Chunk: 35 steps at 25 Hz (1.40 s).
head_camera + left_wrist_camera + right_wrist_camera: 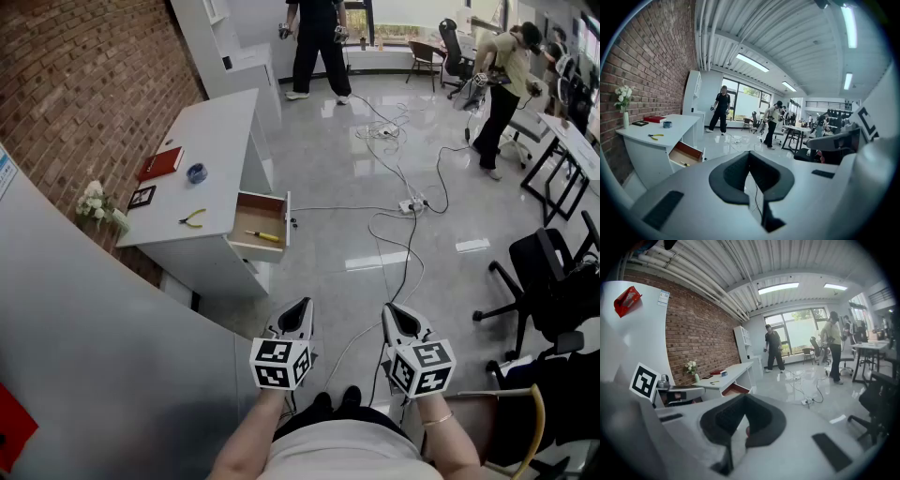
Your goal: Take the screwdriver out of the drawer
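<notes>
In the open, brown-lined drawer (249, 221) at the front of the white desk by the brick wall lies the slim yellow-handled screwdriver (263, 236), flat on the drawer floor near the front panel and well apart from both tools. It should be light, stiff and hard to damage, though a round handle may roll or slip; the yellow handle looks like the best place to pinch, taken across its width from above, since the thin shaft offers little to grip. The left hand-held gripper (302, 309) and the right hand-held gripper (393, 315) hang side by side over the glossy grey floor in front of the person, each with its jaws pressed together and nothing between them. On the white tabletop (220, 131) above the drawer lie yellow-handled pliers (192, 218), a blue roll of tape (196, 172), a flat red book (160, 164), a small dark picture frame (142, 196) and a bunch of white flowers (98, 206). Loose white cables (398, 239) trail across the floor between the person and the drawer, a likely tripping point, and the tabletop's edge may crowd a reach from above.
</notes>
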{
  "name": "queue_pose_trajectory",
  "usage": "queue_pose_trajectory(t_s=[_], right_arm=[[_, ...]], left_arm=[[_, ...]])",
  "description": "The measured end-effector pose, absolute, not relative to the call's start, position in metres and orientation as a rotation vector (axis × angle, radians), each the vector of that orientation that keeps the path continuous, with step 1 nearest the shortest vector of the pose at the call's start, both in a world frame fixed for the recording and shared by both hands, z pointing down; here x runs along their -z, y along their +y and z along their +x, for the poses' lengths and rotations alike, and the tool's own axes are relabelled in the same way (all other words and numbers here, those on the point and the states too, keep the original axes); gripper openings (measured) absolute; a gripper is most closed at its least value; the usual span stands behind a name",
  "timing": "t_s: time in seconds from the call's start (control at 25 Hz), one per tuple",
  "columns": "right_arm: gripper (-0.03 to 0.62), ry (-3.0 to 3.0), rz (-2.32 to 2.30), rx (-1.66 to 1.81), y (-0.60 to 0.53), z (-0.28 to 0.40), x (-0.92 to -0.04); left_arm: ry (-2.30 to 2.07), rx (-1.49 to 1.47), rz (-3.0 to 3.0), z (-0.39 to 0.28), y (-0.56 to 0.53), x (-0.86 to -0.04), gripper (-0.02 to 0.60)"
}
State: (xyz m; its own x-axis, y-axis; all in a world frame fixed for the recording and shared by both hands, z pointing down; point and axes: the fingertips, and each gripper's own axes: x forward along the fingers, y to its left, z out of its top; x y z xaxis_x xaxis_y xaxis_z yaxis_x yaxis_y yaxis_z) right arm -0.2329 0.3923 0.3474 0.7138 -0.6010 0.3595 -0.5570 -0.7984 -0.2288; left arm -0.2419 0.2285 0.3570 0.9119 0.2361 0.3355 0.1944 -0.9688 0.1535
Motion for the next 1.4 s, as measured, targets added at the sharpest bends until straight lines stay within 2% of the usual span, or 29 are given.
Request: queue_pose_trajectory(t_s=[0.76, 1.08, 1.4], right_arm=[[0.005, 0.929, -2.760, 0.676, 0.396, -0.219, -0.362], [0.039, 0.923, -2.774, 0.700, 0.396, -0.202, -0.364], [0.090, 0.924, -2.779, 0.713, 0.385, -0.164, -0.370]], left_arm=[[0.296, -0.576, 2.967, -0.236, 0.239, -0.365, -0.008], [0.275, -0.617, 2.959, -0.224, 0.237, -0.371, -0.008], [0.277, -0.630, 2.954, -0.182, 0.220, -0.380, -0.008]])
